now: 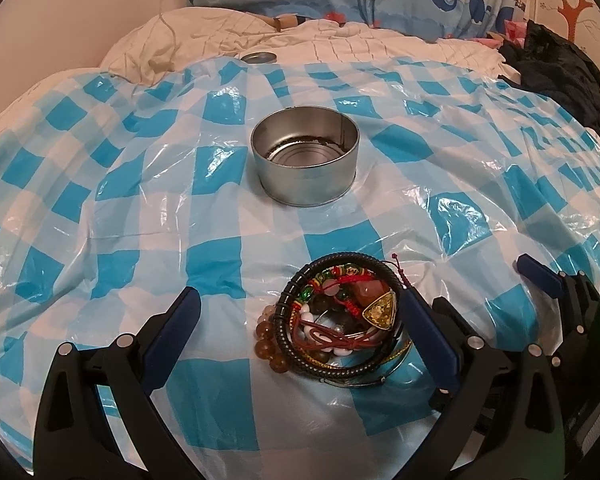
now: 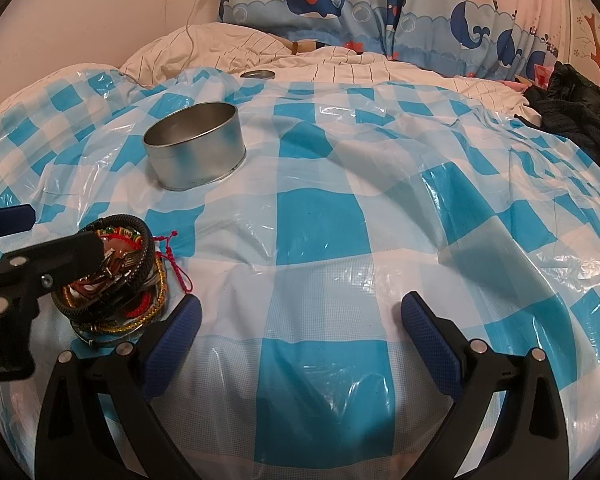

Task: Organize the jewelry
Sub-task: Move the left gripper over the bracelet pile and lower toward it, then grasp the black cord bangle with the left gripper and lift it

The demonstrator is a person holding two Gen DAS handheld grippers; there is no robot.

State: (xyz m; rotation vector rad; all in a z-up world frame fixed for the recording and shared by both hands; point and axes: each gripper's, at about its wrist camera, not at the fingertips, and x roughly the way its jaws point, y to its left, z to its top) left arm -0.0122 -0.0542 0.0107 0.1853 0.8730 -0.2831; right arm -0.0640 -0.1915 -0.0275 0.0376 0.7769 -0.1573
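A pile of jewelry [image 1: 332, 316] lies on the blue-checked plastic sheet: black braided bangles, amber beads, red cords, a gold pendant. My left gripper [image 1: 300, 304] is open with the pile between its fingers, close to the right finger. An open round metal tin [image 1: 305, 154] stands beyond it, empty as far as I can see. In the right wrist view the pile [image 2: 116, 280] sits at the lower left, partly hidden by the left gripper's fingers [image 2: 52, 260]. My right gripper [image 2: 300, 312] is open and empty over bare sheet, to the right of the pile. The tin [image 2: 196, 146] is further back.
The tin's lid [image 1: 259, 57] lies at the far edge of the sheet on a white quilt. Dark clothing [image 1: 560, 68] is heaped at the far right. Whale-print bedding [image 2: 340, 4] and a wall with a charger cable stand behind.
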